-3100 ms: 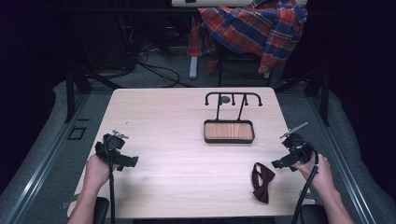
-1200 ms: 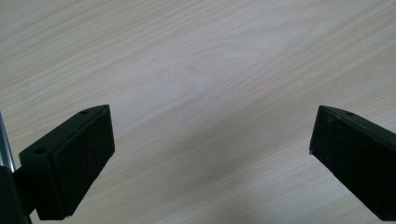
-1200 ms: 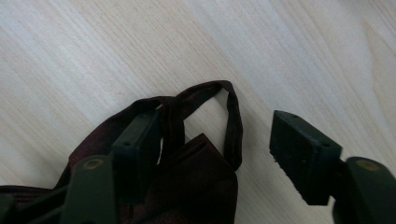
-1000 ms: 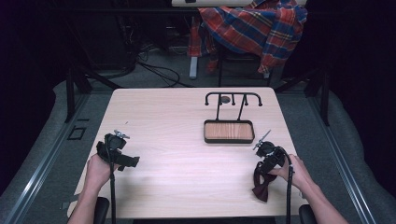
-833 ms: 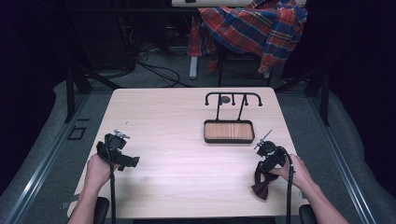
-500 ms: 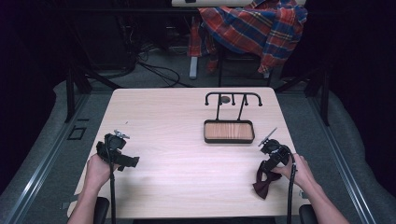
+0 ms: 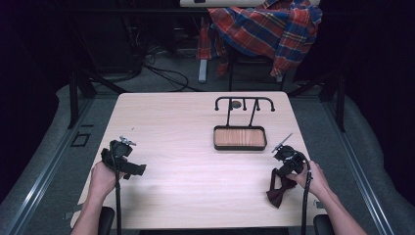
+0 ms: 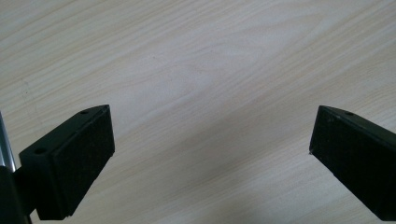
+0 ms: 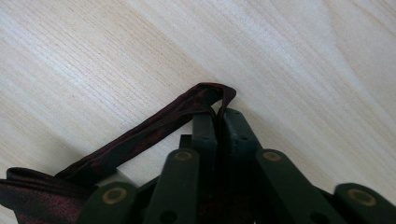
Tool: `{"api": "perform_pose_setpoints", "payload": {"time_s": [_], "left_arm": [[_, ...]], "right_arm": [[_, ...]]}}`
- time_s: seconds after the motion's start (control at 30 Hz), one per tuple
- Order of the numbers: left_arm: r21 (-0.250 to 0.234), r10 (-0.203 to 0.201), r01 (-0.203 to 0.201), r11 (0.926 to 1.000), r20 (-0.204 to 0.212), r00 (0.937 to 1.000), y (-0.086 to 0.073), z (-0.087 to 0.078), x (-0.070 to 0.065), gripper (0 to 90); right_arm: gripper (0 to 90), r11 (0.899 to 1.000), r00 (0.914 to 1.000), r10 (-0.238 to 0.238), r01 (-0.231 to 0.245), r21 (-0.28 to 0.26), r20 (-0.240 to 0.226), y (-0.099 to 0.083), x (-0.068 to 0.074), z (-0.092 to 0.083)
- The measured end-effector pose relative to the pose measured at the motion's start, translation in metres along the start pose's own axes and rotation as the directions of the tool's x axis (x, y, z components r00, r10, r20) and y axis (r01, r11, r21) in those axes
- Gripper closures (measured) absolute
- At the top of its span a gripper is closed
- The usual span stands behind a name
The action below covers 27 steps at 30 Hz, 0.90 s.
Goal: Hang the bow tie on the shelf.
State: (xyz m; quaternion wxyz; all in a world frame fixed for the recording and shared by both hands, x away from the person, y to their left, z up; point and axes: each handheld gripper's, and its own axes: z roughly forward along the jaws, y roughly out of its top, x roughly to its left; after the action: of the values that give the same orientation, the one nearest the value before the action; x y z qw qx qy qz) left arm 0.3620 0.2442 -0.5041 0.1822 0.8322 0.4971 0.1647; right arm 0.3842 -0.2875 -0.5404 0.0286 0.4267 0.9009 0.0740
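On the pale wooden desk (image 7: pixel 195 142), a dark red bow tie (image 7: pixel 277 191) lies near the front right edge, long axis running from near-left up to far-right. The right gripper (image 7: pixel 286 164) has just closed its jaws on the tie's strap (image 9: pixel 154 126). The left gripper (image 7: pixel 131 169) rests with jaws wide apart, holding nothing.

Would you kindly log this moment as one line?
right gripper: just closed on bow tie | left gripper: open over table

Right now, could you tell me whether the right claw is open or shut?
Shut: the right claw pinches the dark red satin bow tie's strap.
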Motion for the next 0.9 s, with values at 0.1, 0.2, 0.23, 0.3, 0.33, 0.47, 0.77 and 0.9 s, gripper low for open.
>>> {"api": "perform_pose_setpoints", "payload": {"time_s": [0.1, 0.2, 0.23, 0.3, 0.33, 0.47, 0.77, 0.9], "left_arm": [[0.001, -0.002, 0.002, 1.0, 0.001, 1.0, 0.0, 0.0, 0.0, 0.1], [0.001, -0.002, 0.002, 1.0, 0.0, 1.0, 0.0, 0.0, 0.0, 0.1], [0.001, -0.002, 0.002, 1.0, 0.0, 1.0, 0.0, 0.0, 0.0, 0.1], [-0.001, -0.002, 0.002, 1.0, -0.002, 1.0, 0.0, 0.0, 0.0, 0.1], [0.001, -0.001, 0.001, 1.0, 0.0, 1.0, 0.0, 0.0, 0.0, 0.1], [0.001, -0.002, 0.002, 1.0, -0.001, 1.0, 0.0, 0.0, 0.0, 0.1], [-0.002, -0.001, 0.001, 1.0, -0.007, 1.0, 0.0, -0.001, 0.0, 0.1], [-0.002, 0.001, -0.001, 1.0, -0.007, 1.0, 0.0, -0.001, -0.001, 0.1]], "right_arm": [[87.8, 1.0, 0.9999, 0.008, -0.008, -0.022, 0.009, -0.001, 0.001, -0.001], [88.1, 0.998, 0.9993, 0.036, -0.035, -0.06, 0.011, -0.002, 0.003, -0.002], [88.3, 0.999, 0.9998, 0.012, -0.011, -0.049, 0.014, -0.001, 0.002, -0.006], [88.4, 0.995, 0.9991, 0.038, -0.036, -0.096, 0.02, -0.002, 0.005, -0.006], [88.4, 0.995, 0.9991, 0.038, -0.036, -0.096, 0.02, -0.002, 0.005, -0.006], [88.5, 0.988, 0.9991, 0.032, -0.027, -0.154, 0.029, -0.003, 0.009, -0.014], [88.7, 0.97, 0.9946, 0.007, 0.019, -0.244, 0.103, -0.006, 0.012, -0.041], [88.7, 0.956, 0.9915, -0.001, 0.039, -0.291, 0.13, -0.007, 0.017, -0.05]]}}
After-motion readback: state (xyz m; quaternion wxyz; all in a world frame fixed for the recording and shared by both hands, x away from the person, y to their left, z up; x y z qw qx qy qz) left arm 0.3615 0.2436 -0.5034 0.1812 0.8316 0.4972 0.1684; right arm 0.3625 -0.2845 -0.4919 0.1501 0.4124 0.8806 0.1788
